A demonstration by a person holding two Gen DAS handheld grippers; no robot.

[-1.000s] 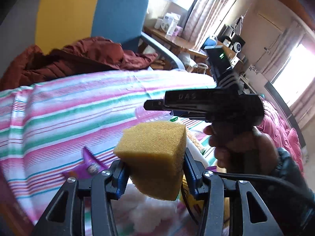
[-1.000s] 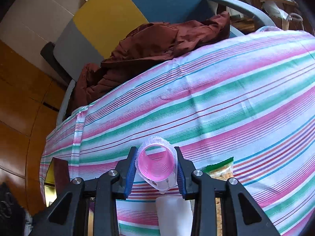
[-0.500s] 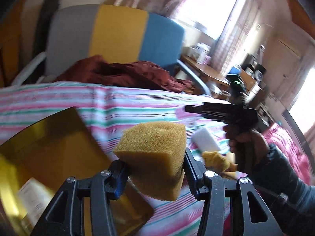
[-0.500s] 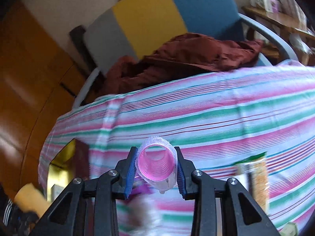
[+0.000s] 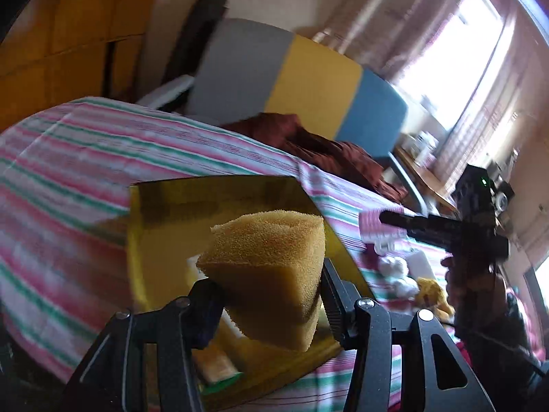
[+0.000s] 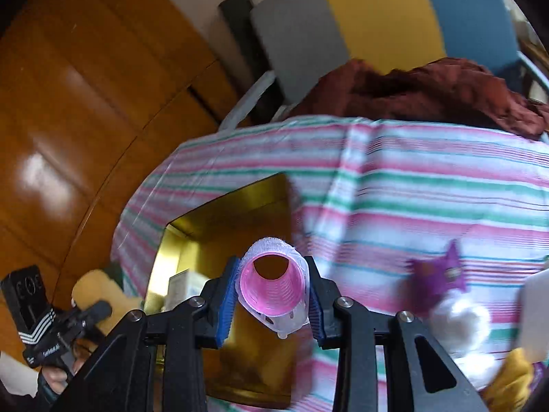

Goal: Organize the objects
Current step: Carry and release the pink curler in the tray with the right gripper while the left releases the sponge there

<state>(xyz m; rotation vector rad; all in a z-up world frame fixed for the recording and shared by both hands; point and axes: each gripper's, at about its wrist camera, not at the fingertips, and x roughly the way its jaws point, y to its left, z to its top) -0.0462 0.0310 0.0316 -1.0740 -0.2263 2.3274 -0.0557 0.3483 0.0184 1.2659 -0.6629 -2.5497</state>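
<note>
My left gripper (image 5: 271, 295) is shut on a yellow sponge (image 5: 267, 274) and holds it above the open gold box (image 5: 164, 219) on the striped cloth. My right gripper (image 6: 272, 295) is shut on a pink hair roller (image 6: 272, 288), at the near right side of the same gold box (image 6: 240, 213). In the left wrist view the right gripper and its roller (image 5: 372, 226) show to the right of the box. In the right wrist view the left gripper with the sponge (image 6: 91, 295) shows at the lower left.
The box holds a few small packets (image 5: 219, 364). To its right on the striped cloth (image 6: 429, 199) lie a purple toy (image 6: 442, 274), white cotton balls (image 6: 463, 319), a white block (image 5: 420, 264) and a yellow cloth (image 6: 507, 381). A chair with a maroon jacket (image 6: 429, 89) stands behind.
Both grippers have swung left, from over the loose items to the gold box. The sponge and the roller stay gripped.
</note>
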